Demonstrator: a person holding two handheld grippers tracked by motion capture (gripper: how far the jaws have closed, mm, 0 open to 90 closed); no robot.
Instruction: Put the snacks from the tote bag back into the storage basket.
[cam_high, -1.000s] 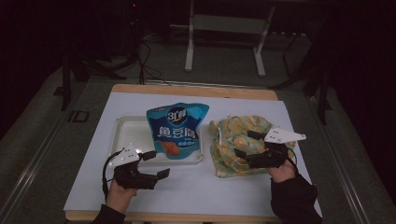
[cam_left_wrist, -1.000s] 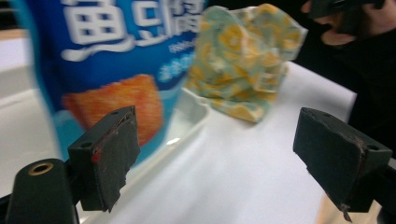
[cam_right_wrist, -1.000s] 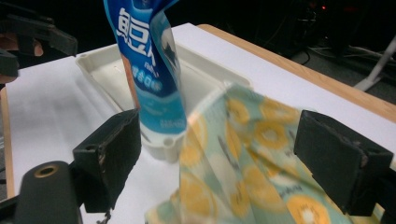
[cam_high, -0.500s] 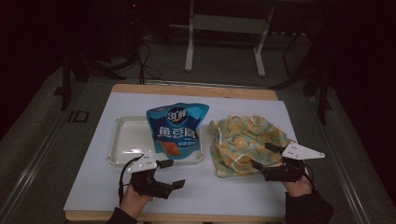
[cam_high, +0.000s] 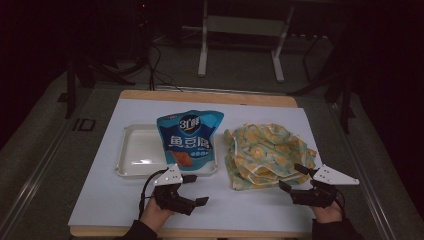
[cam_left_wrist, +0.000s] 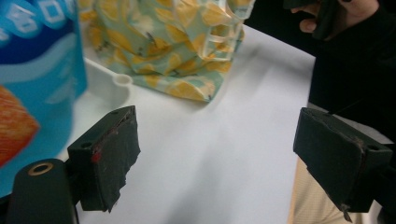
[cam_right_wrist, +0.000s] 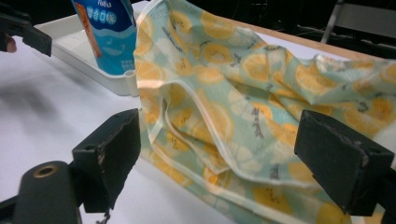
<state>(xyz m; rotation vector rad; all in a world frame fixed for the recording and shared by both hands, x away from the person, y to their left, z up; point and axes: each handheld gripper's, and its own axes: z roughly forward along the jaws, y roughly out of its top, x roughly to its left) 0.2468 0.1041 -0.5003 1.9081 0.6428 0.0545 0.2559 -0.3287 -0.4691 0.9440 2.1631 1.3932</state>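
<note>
Fingers of both grippers released: left gripper (cam_high: 194, 190), right gripper (cam_high: 292, 176) near lemon-print bag (cam_high: 265, 152).

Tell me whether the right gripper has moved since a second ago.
Yes. The right gripper has drawn back toward the person, off the yellow patterned bag to the table's near edge, its fingers open.

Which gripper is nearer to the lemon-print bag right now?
The right. The right gripper sits at the near right edge of the lemon-print bag, jaws open toward it. The left gripper is off to the bag's left, in front of the white tray.
</note>
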